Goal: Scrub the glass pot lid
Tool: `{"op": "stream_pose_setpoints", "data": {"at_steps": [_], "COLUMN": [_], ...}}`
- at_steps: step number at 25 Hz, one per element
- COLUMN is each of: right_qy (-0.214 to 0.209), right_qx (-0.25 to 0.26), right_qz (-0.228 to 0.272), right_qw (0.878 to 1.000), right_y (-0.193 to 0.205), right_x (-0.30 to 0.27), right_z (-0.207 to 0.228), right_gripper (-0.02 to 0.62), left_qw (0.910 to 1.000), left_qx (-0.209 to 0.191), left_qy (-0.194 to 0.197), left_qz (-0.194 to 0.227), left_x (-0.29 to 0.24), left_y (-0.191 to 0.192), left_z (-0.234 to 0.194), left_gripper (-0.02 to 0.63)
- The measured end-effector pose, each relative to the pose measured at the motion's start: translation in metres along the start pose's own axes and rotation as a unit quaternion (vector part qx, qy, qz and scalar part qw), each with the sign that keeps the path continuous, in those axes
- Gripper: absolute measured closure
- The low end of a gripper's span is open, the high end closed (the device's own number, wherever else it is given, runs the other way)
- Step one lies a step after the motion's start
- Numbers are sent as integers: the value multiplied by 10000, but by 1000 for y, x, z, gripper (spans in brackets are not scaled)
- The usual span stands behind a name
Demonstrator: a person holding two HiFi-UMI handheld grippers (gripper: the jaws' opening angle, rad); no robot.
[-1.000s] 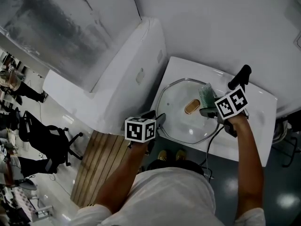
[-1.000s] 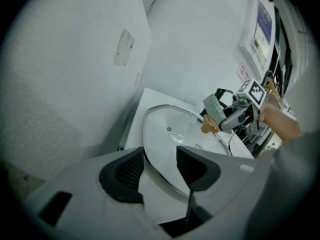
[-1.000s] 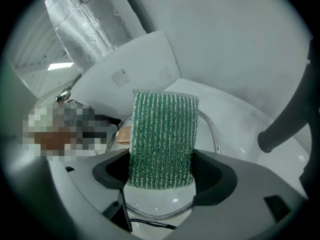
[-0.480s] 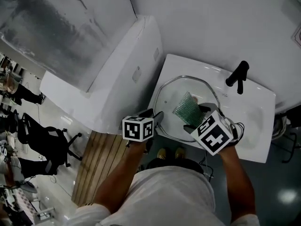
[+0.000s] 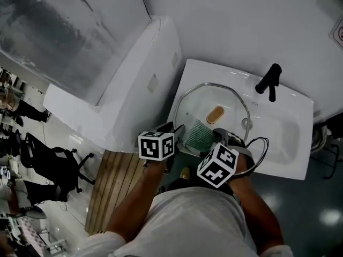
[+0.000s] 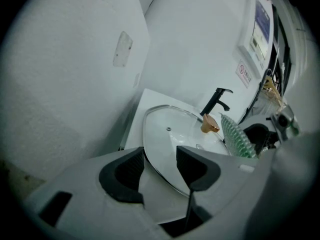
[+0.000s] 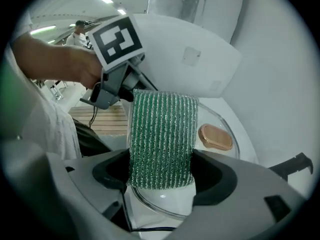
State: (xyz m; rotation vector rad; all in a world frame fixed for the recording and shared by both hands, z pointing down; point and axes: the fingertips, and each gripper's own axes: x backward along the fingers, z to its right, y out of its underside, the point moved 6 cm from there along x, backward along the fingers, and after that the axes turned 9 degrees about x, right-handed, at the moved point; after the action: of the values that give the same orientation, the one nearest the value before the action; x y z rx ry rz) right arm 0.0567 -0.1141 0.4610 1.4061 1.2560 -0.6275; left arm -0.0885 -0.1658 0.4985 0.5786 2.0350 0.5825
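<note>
The head view looks steeply down from above the person's shoulders onto the sink [image 5: 284,130] (the widest coverage). The left gripper view rides low on the left claw [image 5: 176,131], facing across the glass lid [image 5: 206,101] toward the faucet [image 6: 218,100]. The right gripper view, on the right claw [image 5: 213,139], sits close behind the green scrubber [image 7: 161,139] and faces the left claw. All three views share the lid.

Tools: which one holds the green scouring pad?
The right tool, clamped on the green scouring pad; the left tool straddles the glass pot lid.
</note>
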Motion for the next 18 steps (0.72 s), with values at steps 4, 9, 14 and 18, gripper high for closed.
{"op": "stream_pose_setpoints", "data": {"at_steps": [4,9,14,18], "right_qy": [5,2,15,-87], "right_qx": [-49,-397,-892,-1638], "right_qz": [28,307,561,857], "right_qw": [10000,9987,9944,9827], "right_y": [10,28,57,81], "right_x": [-3,9,19,22], "right_z": [-2,5,21,37], "right_gripper": [247,247,247,247], "left_qw": [10000,10000,10000,10000], "left_qx": [-9,-7,-24,-28], "left_qy": [-2,3,-10,-34], "left_qz": [3,1,18,26], "left_x": [-1,0,-1,0], "left_y": [0,0,0,0], "left_z": [0,0,0,1], "left_gripper": [390,390,390,390]}}
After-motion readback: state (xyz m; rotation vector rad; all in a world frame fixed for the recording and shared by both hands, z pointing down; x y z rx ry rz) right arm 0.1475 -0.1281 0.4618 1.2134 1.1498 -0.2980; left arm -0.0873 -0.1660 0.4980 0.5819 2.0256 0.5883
